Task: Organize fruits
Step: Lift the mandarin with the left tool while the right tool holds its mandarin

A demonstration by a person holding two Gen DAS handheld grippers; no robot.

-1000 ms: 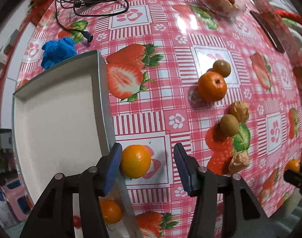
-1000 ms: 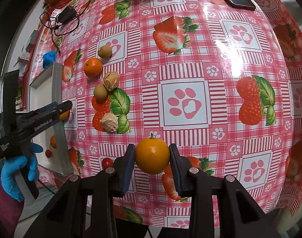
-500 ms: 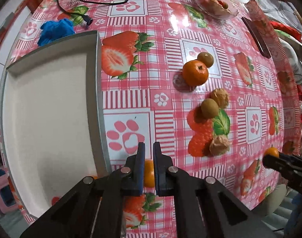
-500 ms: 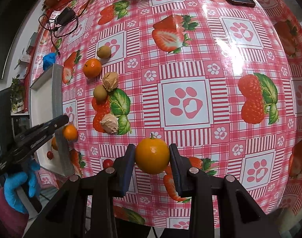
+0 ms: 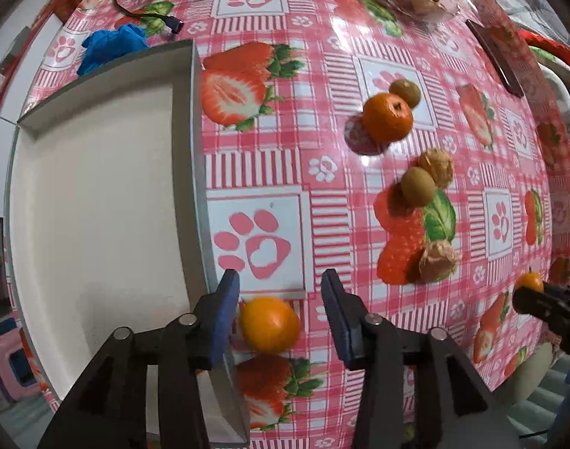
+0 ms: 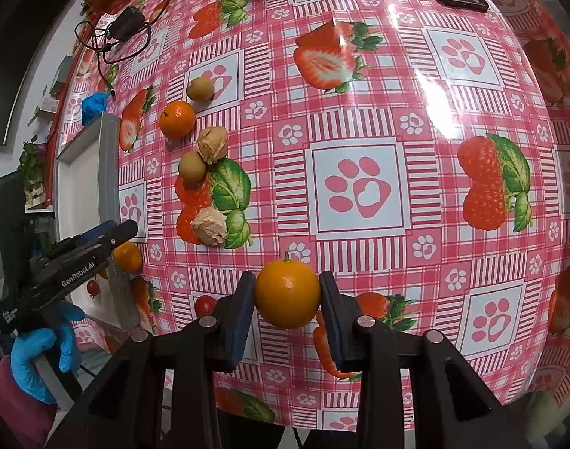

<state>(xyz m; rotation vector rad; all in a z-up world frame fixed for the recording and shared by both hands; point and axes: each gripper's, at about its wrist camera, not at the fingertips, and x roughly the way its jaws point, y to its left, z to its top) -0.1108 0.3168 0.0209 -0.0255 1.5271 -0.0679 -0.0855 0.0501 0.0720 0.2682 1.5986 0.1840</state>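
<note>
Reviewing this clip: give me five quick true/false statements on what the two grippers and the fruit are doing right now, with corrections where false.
1. The right gripper is clamped on an orange. True.
2. The left gripper is shut tight on a small orange. False: its jaws stand apart, and the orange sits between them, close to the left pad, at the tray's edge.
3. The white tray is full of kiwis. False: its visible floor is mostly bare; the two kiwis lie on the tablecloth.
4. A larger orange lies beside a kiwi on the tablecloth. True.
5. A cherry tomato lies on the tablecloth near the right gripper. True.
</note>
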